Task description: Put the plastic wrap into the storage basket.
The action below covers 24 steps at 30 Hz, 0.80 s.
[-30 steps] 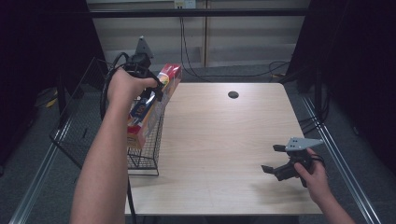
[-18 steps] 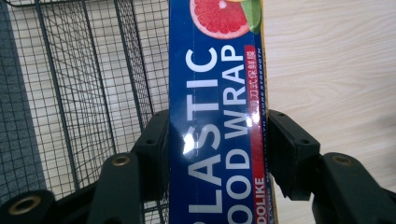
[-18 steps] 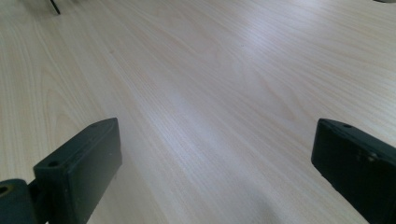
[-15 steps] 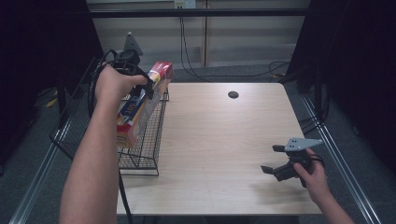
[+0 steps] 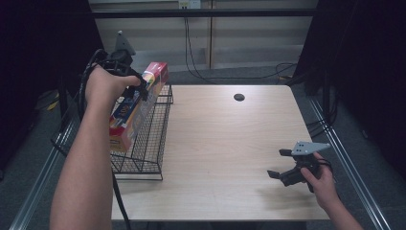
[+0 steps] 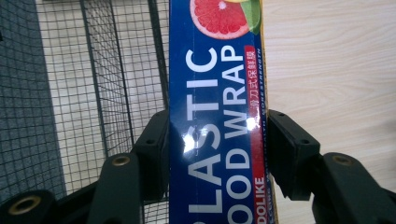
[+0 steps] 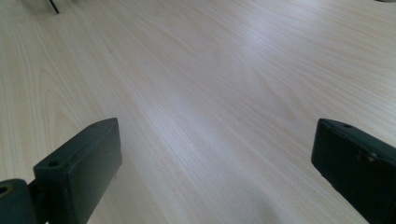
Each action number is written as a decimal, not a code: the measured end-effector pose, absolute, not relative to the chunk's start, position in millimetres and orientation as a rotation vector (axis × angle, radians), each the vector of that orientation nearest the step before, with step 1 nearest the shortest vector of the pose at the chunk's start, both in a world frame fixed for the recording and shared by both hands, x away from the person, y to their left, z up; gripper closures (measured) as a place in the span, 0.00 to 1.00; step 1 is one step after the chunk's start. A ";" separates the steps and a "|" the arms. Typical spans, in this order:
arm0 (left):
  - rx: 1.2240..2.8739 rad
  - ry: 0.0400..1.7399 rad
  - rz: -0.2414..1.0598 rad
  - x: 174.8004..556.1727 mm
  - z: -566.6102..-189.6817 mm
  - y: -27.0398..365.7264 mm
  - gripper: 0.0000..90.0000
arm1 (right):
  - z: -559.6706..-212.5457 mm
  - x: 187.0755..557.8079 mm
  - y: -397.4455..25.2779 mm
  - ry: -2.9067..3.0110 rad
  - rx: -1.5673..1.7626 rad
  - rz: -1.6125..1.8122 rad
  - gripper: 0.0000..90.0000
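Observation:
A long blue and red plastic food wrap box (image 5: 136,104) (image 6: 217,112) hangs tilted over a black wire basket (image 5: 152,143) (image 6: 102,84) at the table's left edge. My left gripper (image 5: 136,86) (image 6: 215,149) is shut on the box, one jaw on each long side. Its lower end is down inside the basket; whether it touches the bottom I cannot tell. My right gripper (image 5: 282,165) (image 7: 212,163) is open near the table's front right, low over bare wood, with nothing between its jaws.
The light wooden table (image 5: 225,139) has a small round dark hole (image 5: 239,97) near its far edge. Cables (image 5: 201,52) trail on the floor behind the table. A metal rail (image 5: 38,177) runs along the left side.
My left gripper has carried the wrap box further left and lower, so the box now sits deeper over the basket. The right gripper has stayed still.

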<state>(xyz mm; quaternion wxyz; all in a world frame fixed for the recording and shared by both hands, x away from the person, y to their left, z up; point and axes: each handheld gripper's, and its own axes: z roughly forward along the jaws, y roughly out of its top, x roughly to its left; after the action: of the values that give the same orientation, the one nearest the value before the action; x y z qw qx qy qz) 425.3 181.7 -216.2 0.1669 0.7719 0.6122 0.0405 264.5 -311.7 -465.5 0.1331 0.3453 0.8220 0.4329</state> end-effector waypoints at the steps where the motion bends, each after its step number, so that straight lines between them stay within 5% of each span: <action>1: 2.186 1.749 0.116 424.6 -215.2 185.0 0.52 | -465.5 264.5 -311.7 2.386 1.003 1.257 0.02; 24: 2.127 1.827 0.164 417.5 -211.2 226.5 0.52 | -465.6 264.2 -310.8 2.378 1.004 1.256 0.02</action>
<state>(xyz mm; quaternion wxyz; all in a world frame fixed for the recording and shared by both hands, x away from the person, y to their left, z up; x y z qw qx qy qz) 417.5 226.5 -211.2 0.1659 0.7468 0.6414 0.0576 264.2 -310.8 -465.6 0.1352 0.3464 0.8208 0.4336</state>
